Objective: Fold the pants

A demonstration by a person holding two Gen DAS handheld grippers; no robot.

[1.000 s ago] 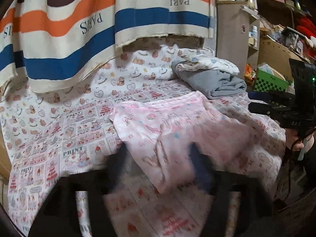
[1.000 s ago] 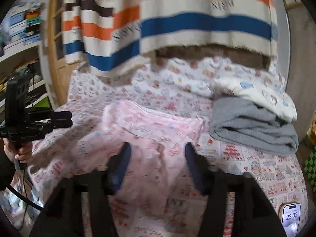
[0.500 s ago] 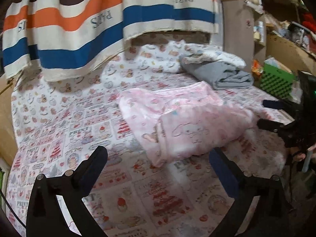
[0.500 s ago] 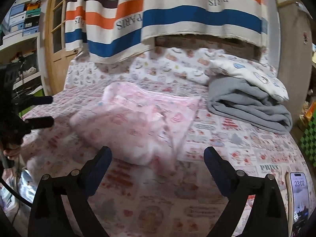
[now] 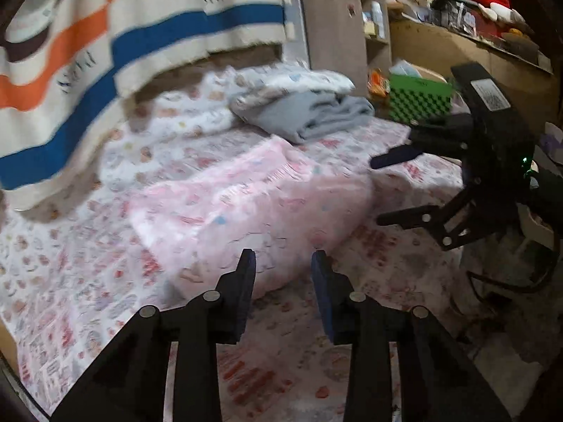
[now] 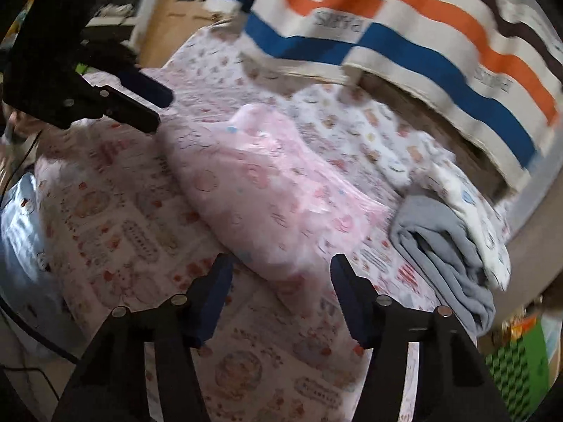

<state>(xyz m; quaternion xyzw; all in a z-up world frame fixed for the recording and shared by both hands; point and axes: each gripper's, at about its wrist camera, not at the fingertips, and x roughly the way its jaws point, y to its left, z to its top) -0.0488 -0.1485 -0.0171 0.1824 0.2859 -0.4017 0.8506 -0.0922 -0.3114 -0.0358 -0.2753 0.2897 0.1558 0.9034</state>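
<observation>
The left claw (image 5: 283,263) has just been narrowing, its jaws a small way apart at the near edge of the folded pink pants (image 5: 246,193), gripping nothing. The right claw (image 6: 281,270) has likewise just been closing and stands half open at the pants' near edge, empty. The pants lie mid-bed on the printed bedsheet (image 6: 116,218). Beyond, toward the headboard end, a folded grey garment (image 6: 447,256) sits under a white printed one (image 6: 471,204), below a hanging striped blanket (image 6: 422,42).

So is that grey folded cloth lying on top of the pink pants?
No, the grey folded cloth lies apart from the pink pants, under a white patterned piece.
</observation>
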